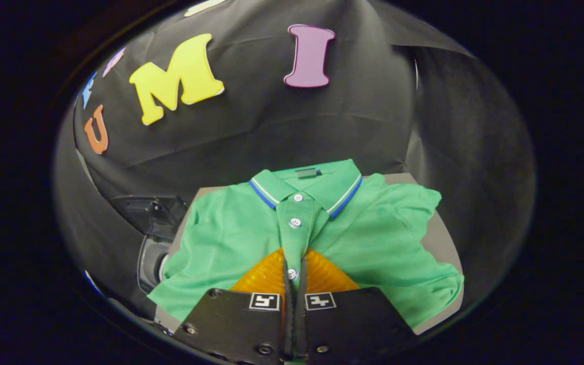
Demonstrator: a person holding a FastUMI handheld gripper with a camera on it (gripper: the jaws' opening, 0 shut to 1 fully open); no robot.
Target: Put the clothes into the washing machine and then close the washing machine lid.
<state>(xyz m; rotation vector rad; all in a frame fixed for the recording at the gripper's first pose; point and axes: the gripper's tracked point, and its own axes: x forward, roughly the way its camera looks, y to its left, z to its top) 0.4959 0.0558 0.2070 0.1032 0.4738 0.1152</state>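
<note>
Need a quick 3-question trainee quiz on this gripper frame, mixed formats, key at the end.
1. True or false: the green polo shirt lies spread out flat on the grey table, collar pointing away from the gripper.
2. Multiple choice: the orange fingers are A) wide open above the collar, B) nearly closed with the shirt's button placket between them, C) holding a sock.
3. Fill in: the collar is trimmed with white and ____ stripes.

Key: 1 true. 2 B; a strip of placket with a white button sits in the narrow gap, though a firm pinch by both fingers cannot be confirmed. 3 blue.
</note>
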